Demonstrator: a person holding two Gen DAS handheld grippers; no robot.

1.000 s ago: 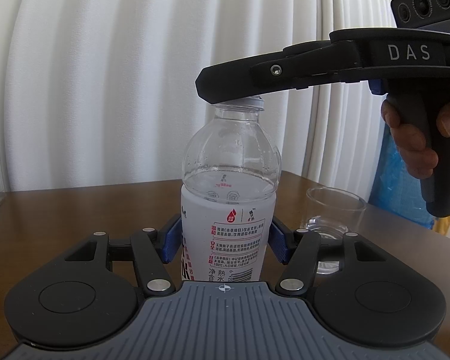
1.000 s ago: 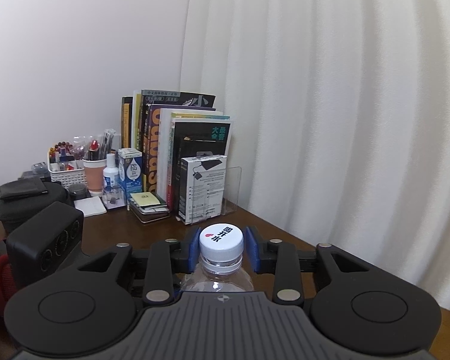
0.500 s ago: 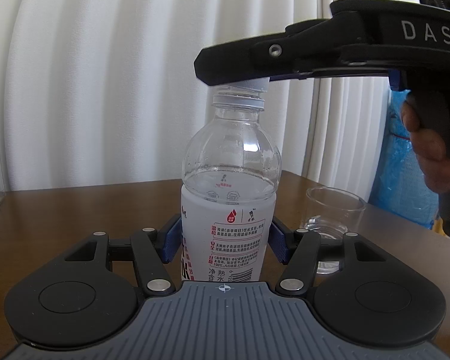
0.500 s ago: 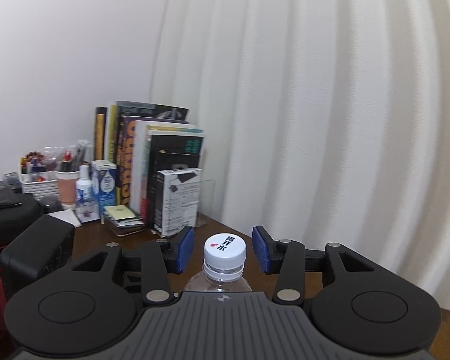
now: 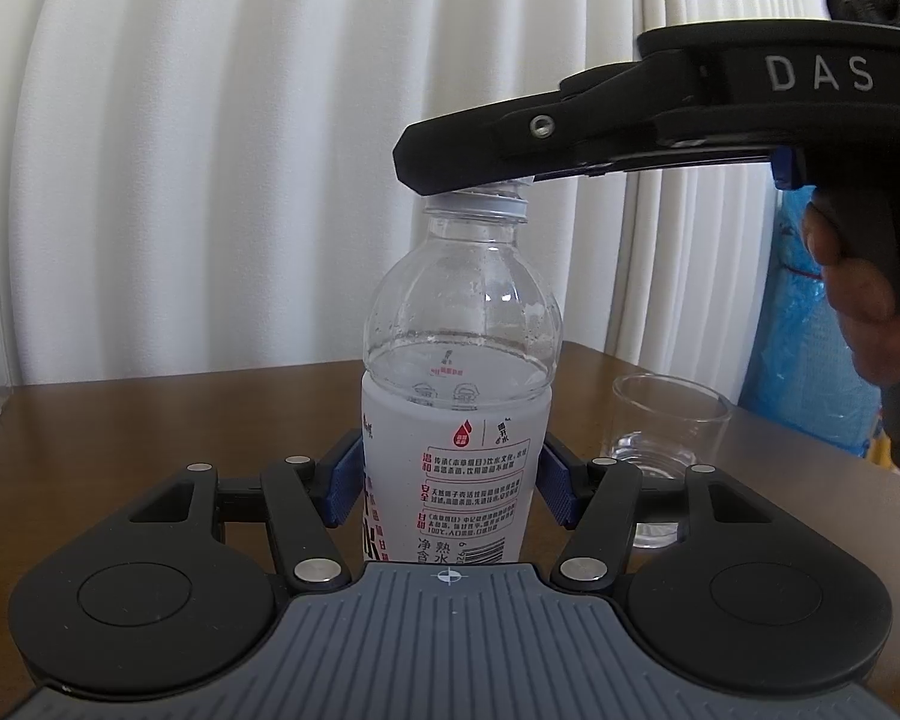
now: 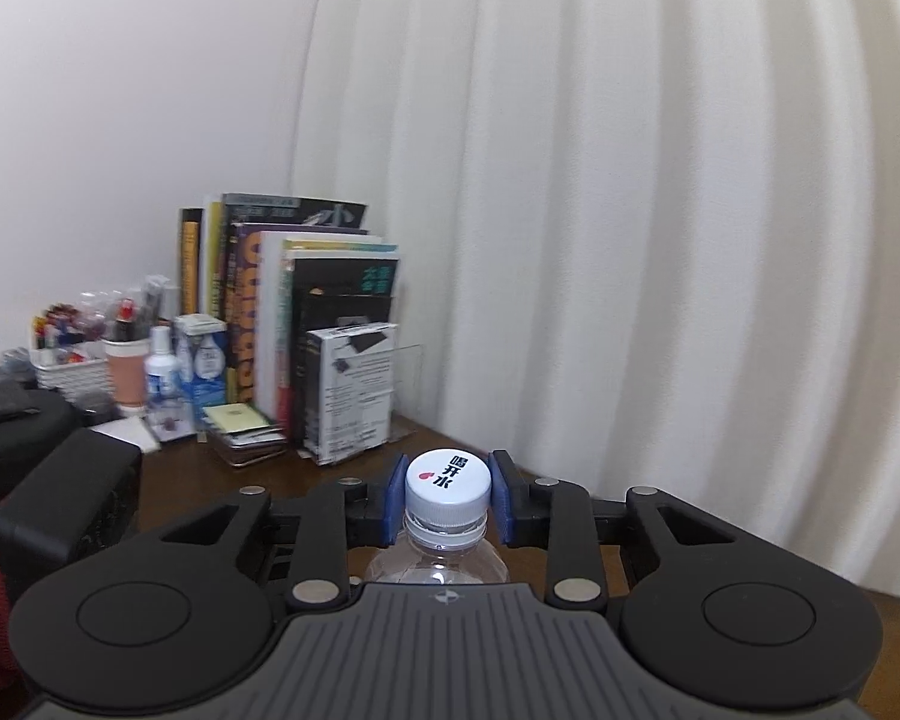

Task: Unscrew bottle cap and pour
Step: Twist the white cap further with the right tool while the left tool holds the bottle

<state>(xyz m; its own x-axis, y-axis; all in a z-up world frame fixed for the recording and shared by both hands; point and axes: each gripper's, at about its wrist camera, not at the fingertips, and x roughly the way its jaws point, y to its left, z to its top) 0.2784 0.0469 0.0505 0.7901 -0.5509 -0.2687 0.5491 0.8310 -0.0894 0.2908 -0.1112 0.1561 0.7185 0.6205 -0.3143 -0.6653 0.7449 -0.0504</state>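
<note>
Two grippers on one bottle: it stands upright on the brown table, water up to about the top of its white label. The left gripper has its blue pads pressed against the labelled body from either side, jaws closed on it, holding the bottle steady near the camera. Up top, the right gripper has just closed its jaws, and its blue pads now squeeze the white cap, which sits between them on the neck. From the left wrist view that gripper reaches in from the right over the bottle's mouth, a hand wrapped round its handle. A clear glass waits on the table just right of the bottle; what is in it is hard to tell. Far left, books stand against the wall, slightly blurred, beside the white curtain.
</note>
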